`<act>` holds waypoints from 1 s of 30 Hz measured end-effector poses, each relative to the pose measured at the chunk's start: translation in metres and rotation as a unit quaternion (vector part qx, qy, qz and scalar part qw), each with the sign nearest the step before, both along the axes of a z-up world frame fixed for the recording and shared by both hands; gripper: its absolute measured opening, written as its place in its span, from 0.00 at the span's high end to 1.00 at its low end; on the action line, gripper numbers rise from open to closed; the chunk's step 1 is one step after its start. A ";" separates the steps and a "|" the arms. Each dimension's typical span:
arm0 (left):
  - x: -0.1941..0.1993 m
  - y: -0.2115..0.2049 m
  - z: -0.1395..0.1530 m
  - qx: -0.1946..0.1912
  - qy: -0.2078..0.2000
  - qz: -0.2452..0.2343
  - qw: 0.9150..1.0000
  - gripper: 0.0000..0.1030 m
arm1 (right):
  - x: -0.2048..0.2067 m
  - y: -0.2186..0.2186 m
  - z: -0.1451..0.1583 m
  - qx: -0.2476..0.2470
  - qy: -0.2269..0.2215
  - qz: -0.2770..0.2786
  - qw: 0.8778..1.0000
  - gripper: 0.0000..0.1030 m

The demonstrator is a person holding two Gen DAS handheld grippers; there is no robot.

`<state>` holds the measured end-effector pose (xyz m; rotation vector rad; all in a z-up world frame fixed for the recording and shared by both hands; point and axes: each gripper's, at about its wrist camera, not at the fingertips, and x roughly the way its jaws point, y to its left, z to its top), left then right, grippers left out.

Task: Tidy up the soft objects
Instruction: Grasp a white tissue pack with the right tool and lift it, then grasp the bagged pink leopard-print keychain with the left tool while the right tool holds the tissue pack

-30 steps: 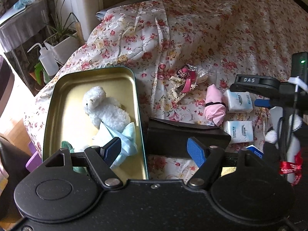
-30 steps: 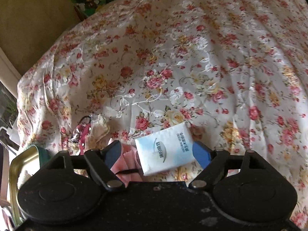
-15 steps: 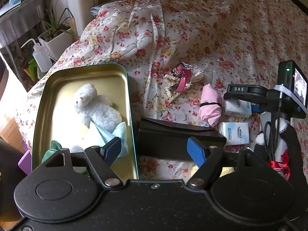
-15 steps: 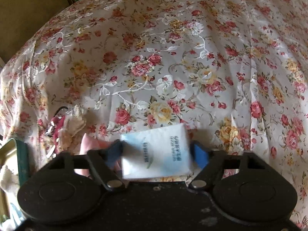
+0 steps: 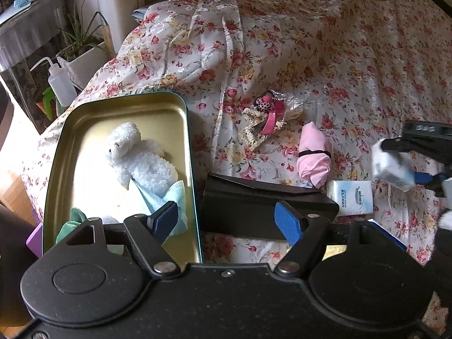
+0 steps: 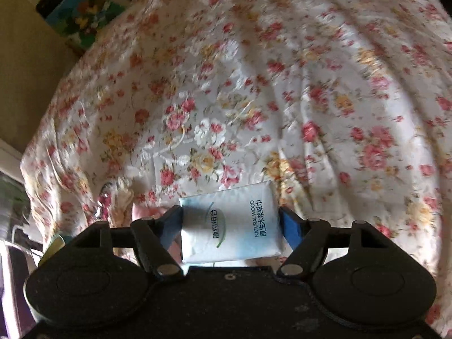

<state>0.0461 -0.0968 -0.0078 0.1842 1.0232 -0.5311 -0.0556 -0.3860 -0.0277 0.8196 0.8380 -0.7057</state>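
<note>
Tissues in a small white-and-blue plastic pack point(image 6: 230, 226) sit crosswise between the blue pads of the right gripper point(image 6: 230, 224), lifted clear of the floral bedspread point(image 6: 254, 99); the left wrist view shows the same pack point(image 5: 391, 166) blurred in the air at the right edge, above a second matching tissue pack point(image 5: 350, 197) lying on the cloth just beside a rolled pink cloth bundle point(image 5: 313, 154). A second ago the held pack lay flat on the bedspread with the right jaws wide around it; they have just been closing, and the pads now press both its short ends. The left gripper point(image 5: 226, 220) hangs with its jaws apart and nothing between them, over the edge of a gold rectangular metal tin point(image 5: 124, 107) that holds a white plush lamb point(image 5: 138, 155) and a pale blue face mask point(image 5: 169, 195), next to a black box point(image 5: 254, 206).
</note>
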 end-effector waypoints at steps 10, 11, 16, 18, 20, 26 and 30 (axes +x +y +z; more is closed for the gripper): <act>0.001 -0.010 -0.009 0.003 -0.014 -0.012 1.000 0.31 | -0.018 0.006 0.014 -0.016 -0.021 -0.008 1.000 0.29; 0.002 -0.012 -0.010 0.003 -0.011 -0.012 1.000 0.31 | -0.018 0.005 0.013 -0.014 -0.019 -0.011 1.000 0.29; 0.002 -0.028 -0.010 0.002 -0.015 -0.017 1.000 0.31 | -0.022 -0.001 0.007 0.006 -0.028 -0.018 0.999 0.29; 0.003 -0.037 -0.011 0.003 -0.015 -0.017 1.000 0.31 | -0.022 -0.003 0.005 0.010 -0.030 -0.018 0.999 0.29; 0.007 -0.045 -0.012 -0.002 -0.006 -0.013 1.000 0.30 | -0.022 -0.005 0.001 0.015 -0.029 -0.020 0.999 0.29; 0.036 -0.074 -0.018 -0.017 0.018 0.015 1.000 0.30 | -0.025 -0.015 -0.014 0.038 -0.024 -0.028 0.999 0.29; 0.057 -0.097 -0.026 -0.007 0.006 0.035 0.999 0.30 | -0.026 -0.016 -0.015 0.028 -0.028 -0.036 0.999 0.29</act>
